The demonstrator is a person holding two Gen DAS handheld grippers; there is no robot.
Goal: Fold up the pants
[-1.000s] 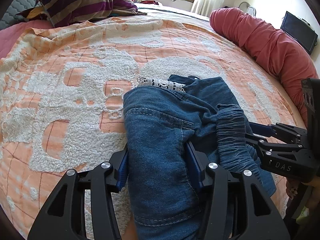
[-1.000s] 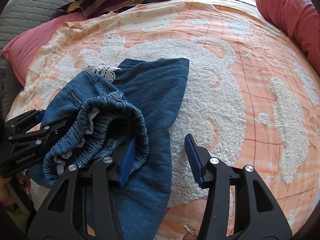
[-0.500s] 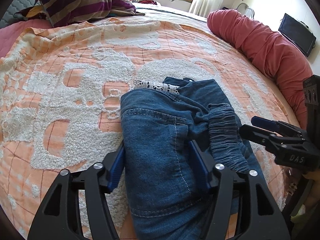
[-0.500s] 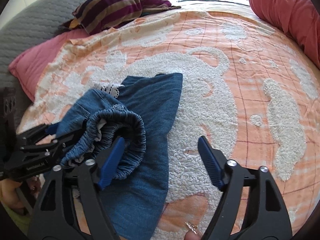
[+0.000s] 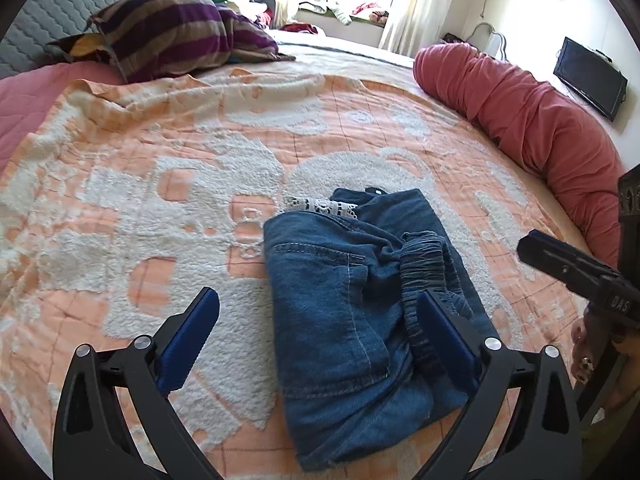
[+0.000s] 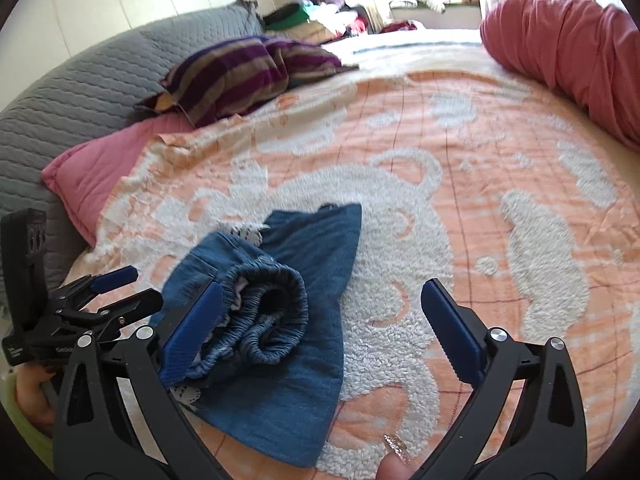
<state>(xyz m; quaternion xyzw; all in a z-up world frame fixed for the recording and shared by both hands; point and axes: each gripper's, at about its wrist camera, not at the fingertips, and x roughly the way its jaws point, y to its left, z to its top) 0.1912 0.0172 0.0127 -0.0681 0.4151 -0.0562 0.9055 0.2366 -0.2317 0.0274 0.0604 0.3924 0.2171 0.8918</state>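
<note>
Denim pants (image 5: pixel 360 312) lie folded in compact bundle on bedspread (image 5: pixel 160 184); my left claw (image 5: pixel 320 324) and right claw (image 6: pixel 320 328) both spread wide, gripping nothing, fold looks done.

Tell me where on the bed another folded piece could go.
Free blanket lies left of the folded jeans, toward the striped pillow, and right of them, toward the red bolster. The near edge is crowded: the open left claw and open right claw flank the jeans.
</note>
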